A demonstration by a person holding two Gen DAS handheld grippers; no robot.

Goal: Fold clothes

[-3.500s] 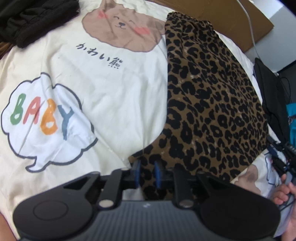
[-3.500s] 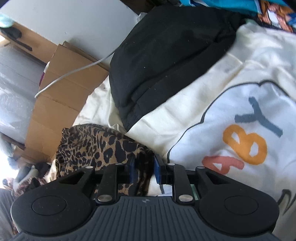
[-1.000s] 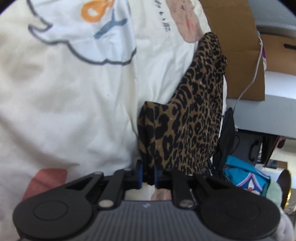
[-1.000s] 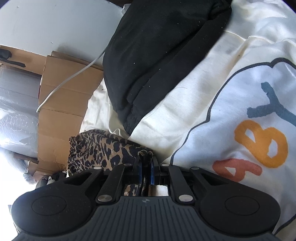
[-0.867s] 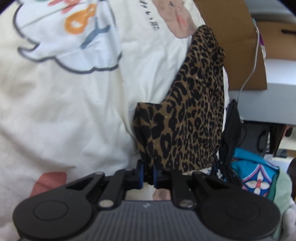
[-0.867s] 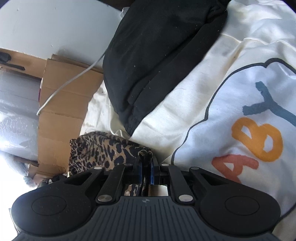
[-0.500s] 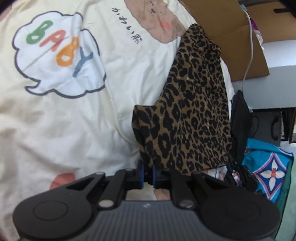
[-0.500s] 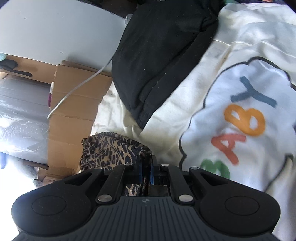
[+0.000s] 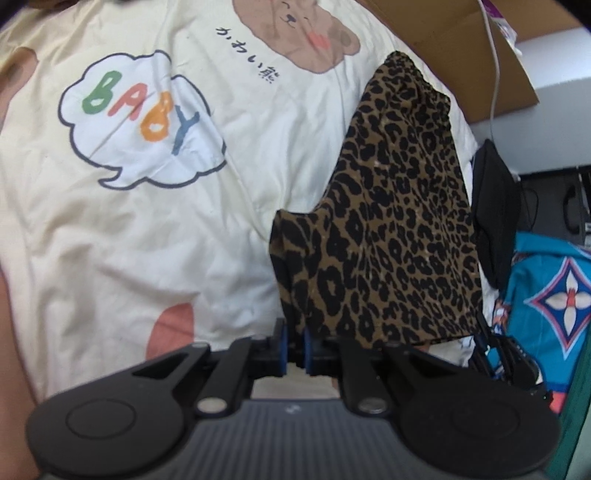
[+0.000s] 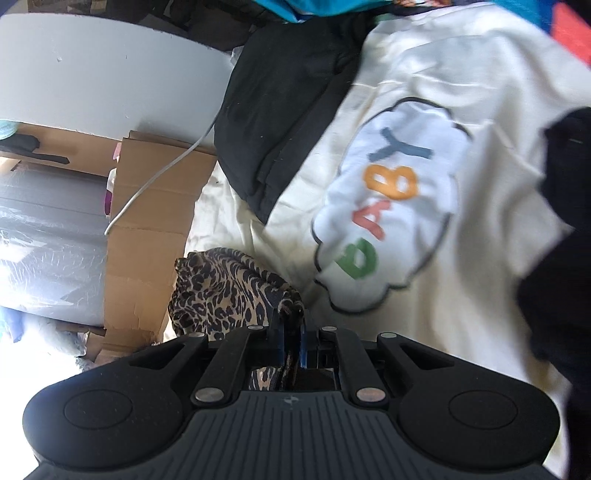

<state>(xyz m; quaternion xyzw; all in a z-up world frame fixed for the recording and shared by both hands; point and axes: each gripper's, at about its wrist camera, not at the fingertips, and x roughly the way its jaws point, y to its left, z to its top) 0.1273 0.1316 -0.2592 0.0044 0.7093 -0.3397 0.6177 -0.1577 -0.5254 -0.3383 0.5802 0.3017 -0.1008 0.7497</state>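
A leopard-print garment (image 9: 399,229) hangs lifted above the cream bedspread (image 9: 129,236), stretched between my two grippers. My left gripper (image 9: 294,345) is shut on its near left corner. My right gripper (image 10: 290,332) is shut on another bunched edge of the leopard-print garment (image 10: 225,291). Its far end still rests on the bed near the cardboard. The jaws of both grippers are pinched close, with cloth between them.
The bedspread has a "BABY" cloud print (image 9: 144,114) and a bear print (image 9: 299,29). A black garment (image 10: 284,122) lies on the bed. Cardboard (image 10: 147,206) with a white cable (image 10: 159,177) stands beside the bed. Teal patterned cloth (image 9: 550,306) lies at right.
Both grippers closed on the leopard garment and lifted it off the bed. Over the last second both views swung, bringing the "BABY" print more into view.
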